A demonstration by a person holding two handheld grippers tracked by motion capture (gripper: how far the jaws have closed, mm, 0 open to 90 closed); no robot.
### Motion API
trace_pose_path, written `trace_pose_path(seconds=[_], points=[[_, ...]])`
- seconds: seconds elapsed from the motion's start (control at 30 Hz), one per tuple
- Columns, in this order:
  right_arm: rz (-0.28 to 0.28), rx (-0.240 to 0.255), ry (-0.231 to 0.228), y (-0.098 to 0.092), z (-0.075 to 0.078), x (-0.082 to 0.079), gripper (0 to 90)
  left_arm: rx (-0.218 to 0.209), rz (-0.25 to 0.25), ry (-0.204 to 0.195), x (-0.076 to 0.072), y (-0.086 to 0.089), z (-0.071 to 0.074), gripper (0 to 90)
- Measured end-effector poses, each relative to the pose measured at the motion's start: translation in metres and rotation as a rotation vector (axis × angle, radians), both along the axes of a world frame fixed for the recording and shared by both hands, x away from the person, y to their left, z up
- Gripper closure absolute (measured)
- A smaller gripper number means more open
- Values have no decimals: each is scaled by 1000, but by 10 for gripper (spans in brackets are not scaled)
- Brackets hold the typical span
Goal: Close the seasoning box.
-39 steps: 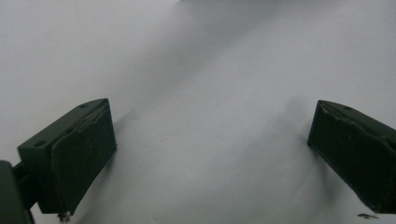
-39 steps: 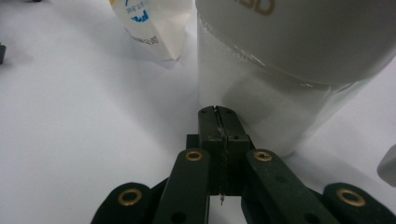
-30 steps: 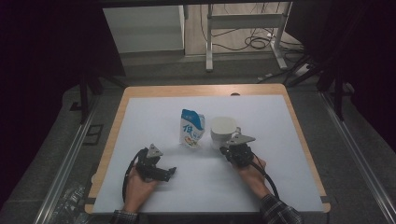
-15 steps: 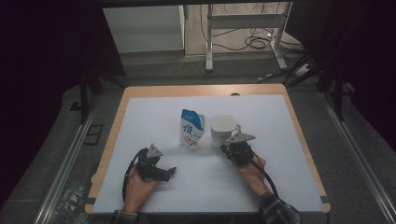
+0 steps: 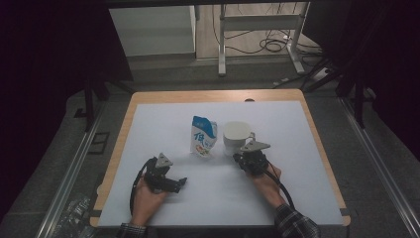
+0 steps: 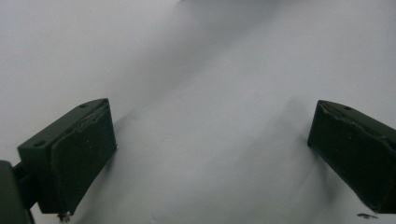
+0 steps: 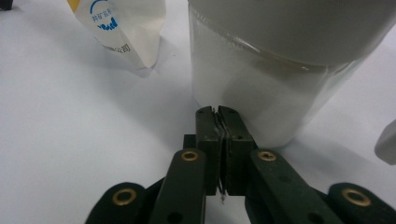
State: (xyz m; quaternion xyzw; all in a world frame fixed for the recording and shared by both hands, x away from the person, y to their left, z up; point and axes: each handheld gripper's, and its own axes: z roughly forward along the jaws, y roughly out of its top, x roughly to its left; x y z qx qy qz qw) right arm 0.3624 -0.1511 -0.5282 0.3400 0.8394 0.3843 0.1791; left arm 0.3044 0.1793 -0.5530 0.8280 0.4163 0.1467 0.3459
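A white cup (image 5: 236,135) stands mid-table, and a white-and-blue pouch (image 5: 203,137) with printed characters stands upright just left of it. My right gripper (image 5: 239,154) lies low on the table, pointing at the cup's base. In the right gripper view its jaws (image 7: 217,114) are together, tips right at the foot of the cup (image 7: 280,70); they have just been opening by a hair, and I cannot make out anything between them. The pouch (image 7: 126,28) is up to the left. My left gripper (image 5: 179,183) rests at front left, open (image 6: 210,154) over bare table.
A white sheet (image 5: 297,188) covers the wooden table (image 5: 317,129), with free room at the front, left and right. Beyond the far edge are a dark floor, cables and a metal frame (image 5: 257,22). A person's hands hold both grippers from the near edge.
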Motion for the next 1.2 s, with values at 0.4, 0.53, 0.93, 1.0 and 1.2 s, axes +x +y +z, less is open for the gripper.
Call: trace_pose_path(seconds=[0.4,0.53,0.93,1.0,1.2], points=[[17,-10,-2,1,4,-7,727,0,0,0,0,0,0,11],[27,-12,-2,1,6,-10,674,0,0,0,0,0,0,11],[30,-38,5,-2,15,-18,448,0,0,0,0,0,0,11],[33,-43,16,-3,19,-19,415,0,0,0,0,0,0,11],[46,-33,-1,-7,28,-25,349,0,0,0,0,0,0,11]])
